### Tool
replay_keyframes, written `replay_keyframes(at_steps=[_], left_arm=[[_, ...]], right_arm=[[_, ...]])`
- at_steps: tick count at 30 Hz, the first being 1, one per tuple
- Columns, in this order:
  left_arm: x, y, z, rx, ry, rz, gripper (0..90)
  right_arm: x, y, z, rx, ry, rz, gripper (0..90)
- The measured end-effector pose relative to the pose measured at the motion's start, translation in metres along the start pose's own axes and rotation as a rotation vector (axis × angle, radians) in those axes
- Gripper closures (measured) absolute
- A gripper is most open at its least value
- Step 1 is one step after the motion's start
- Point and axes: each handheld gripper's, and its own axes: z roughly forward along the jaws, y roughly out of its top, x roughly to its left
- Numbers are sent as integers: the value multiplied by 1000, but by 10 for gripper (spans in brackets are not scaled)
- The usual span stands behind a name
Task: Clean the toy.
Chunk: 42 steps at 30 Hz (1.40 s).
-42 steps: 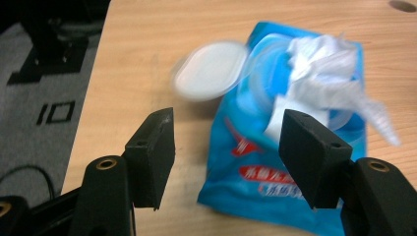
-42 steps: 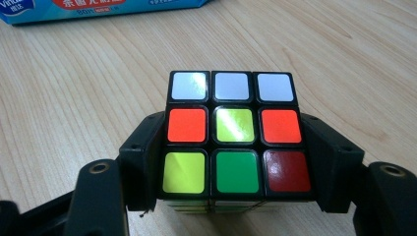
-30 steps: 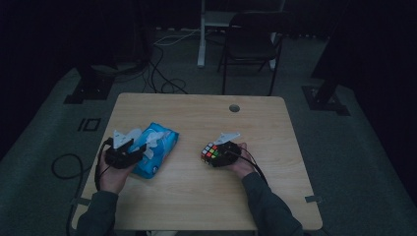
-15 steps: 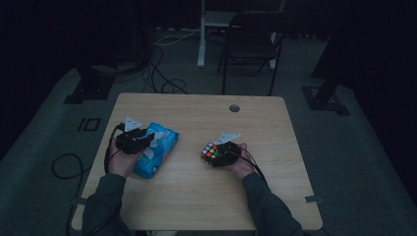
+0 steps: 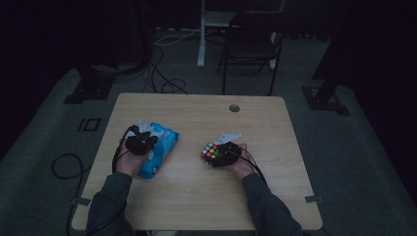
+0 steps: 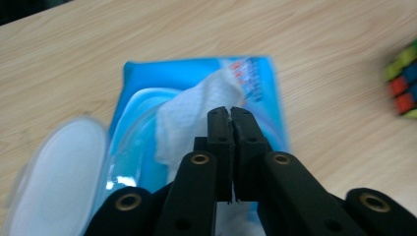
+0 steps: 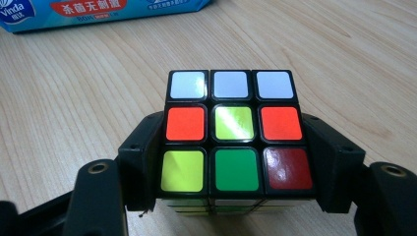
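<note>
The left gripper (image 6: 231, 110) has just clamped its jaws, apparently pinching the white wipe (image 6: 196, 115) protruding from the blue wet-wipe pack (image 6: 265, 78) at centre frame. The dim high view hides this. The right gripper (image 7: 236, 162) grasps the Rubik's cube (image 7: 233, 132), jaws pressing both sides.

Wooden table (image 5: 196, 196) with a round cable hole (image 5: 234, 107) near its far edge, toward the far right corner. Beyond that far edge, a dark chair (image 5: 253, 46) on grey floor; loose cables (image 5: 162, 73) alongside.

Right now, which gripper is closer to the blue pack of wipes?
Left. The left gripper is over the wipes pack, pinching a white wipe. The right gripper holds the puzzle cube farther off.
</note>
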Motion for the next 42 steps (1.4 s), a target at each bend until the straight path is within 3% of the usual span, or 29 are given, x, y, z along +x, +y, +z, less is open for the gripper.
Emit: replay_keyframes(at_steps=[6, 10, 12, 15, 18, 20, 22, 29, 32, 35, 42], left_arm=[[-17, 13, -19, -89, -190, -2, 898], [-32, 18, -20, -88, -226, 44, 896], [-30, 18, -19, -95, -246, 31, 842], [-24, 16, -25, -120, -194, 26, 678], [-14, 13, -34, -136, -136, 33, 629], [-7, 9, -35, -120, -78, 43, 601], [-1, 3, -32, -85, -49, 45, 571], [5, -17, -1, 8, 3, 46, 428], [9, -20, 7, 34, 7, 21, 452], [15, -20, 8, 46, -45, -22, 607], [27, -17, -1, 18, -101, -69, 677]], right_arm=[[0, 0, 0, -4, 1, 6, 333], [0, -1, 0, -7, 0, 9, 332], [0, -1, 0, -5, -1, 9, 332], [0, -1, 0, -6, -1, 6, 332], [0, -1, 0, -6, 0, 7, 332], [0, -1, 0, -6, 1, 5, 332], [0, -1, 0, -5, 1, 5, 332], [0, -1, 0, -6, 1, 8, 332], [0, -1, 0, -5, 1, 7, 332], [1, -1, 0, -3, 2, 6, 332], [0, -1, 0, -3, 2, 3, 332]])
